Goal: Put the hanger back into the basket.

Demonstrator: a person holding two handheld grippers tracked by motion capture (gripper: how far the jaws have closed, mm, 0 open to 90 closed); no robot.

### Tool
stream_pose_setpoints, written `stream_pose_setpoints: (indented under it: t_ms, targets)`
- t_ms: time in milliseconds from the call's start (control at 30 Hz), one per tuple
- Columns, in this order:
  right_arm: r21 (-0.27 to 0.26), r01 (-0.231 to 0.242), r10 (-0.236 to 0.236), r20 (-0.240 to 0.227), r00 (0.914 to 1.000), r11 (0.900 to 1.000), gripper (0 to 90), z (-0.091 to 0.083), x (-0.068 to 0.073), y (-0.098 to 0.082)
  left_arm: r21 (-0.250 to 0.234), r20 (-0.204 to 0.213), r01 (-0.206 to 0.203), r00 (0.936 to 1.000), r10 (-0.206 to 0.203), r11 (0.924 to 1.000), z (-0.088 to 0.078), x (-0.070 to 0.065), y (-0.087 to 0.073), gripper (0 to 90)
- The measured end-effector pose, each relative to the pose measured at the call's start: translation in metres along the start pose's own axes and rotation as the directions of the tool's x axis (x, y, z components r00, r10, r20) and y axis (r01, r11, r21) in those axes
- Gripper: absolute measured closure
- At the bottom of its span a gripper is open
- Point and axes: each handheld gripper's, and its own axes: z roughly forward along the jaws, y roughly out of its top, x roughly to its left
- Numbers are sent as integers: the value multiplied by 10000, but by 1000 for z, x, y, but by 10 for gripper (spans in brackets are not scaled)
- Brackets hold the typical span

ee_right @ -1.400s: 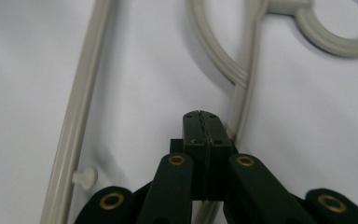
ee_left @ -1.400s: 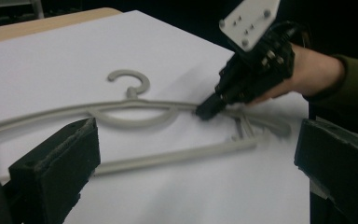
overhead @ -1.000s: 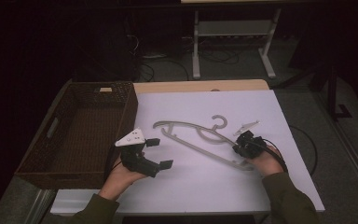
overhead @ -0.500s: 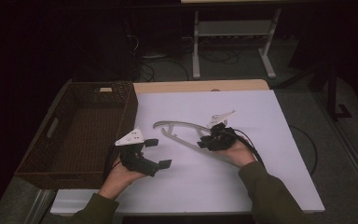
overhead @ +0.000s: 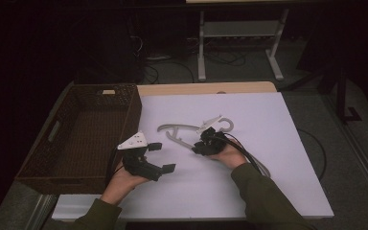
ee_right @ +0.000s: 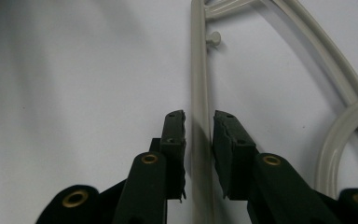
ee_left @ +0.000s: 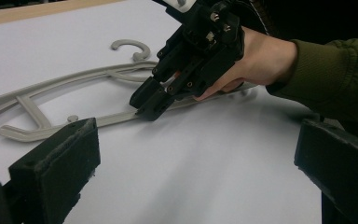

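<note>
White sheeting on the table (overhead: 278, 143) is carrying the grey hanger (overhead: 175, 130), whose straight lower bar is running lengthwise between the right gripper (ee_right: 199, 122) jaws as they are closing, pads not yet pressing, while the left gripper (overhead: 158, 157) is waiting spread nearby.

Right gripper (ee_left: 150, 105) astride grey hanger (ee_left: 65, 79) bar, white sheet (ee_left: 205, 158), own black jaws wide apart

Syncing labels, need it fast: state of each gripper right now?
Left gripper: open, holding nothing.
Right gripper: jaws just been closing around the hanger bar; small gaps remain each side, so not gripping it yet.
</note>
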Motion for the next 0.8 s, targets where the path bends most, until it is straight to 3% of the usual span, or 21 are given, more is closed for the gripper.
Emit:
stream_pose_setpoints:
  t_ms: [233,267,533,733,800]
  targets:
    - [74,111,-112,87,9999,9999,793,1,0,-1,2,22,8,10000,-8,10000,1,0,0,0]
    - [164,409,-413,254,9988,9990,791,2,0,-1,-3,28,14,10000,-14,10000,1,0,0,0]
    - [255,747,-758,443,9961,9969,804,3,2,-2,14,18,-14,10000,14,10000,0,0,0,0]
    - [355,1324,-1324,-25,9912,9906,807,2,9,-3,-3,14,9,10000,-9,10000,0,0,0,0]
    - [326,1946,-1936,-304,9806,9803,806,-1,14,-5,-1,7,21,10000,-21,10000,0,0,0,0]
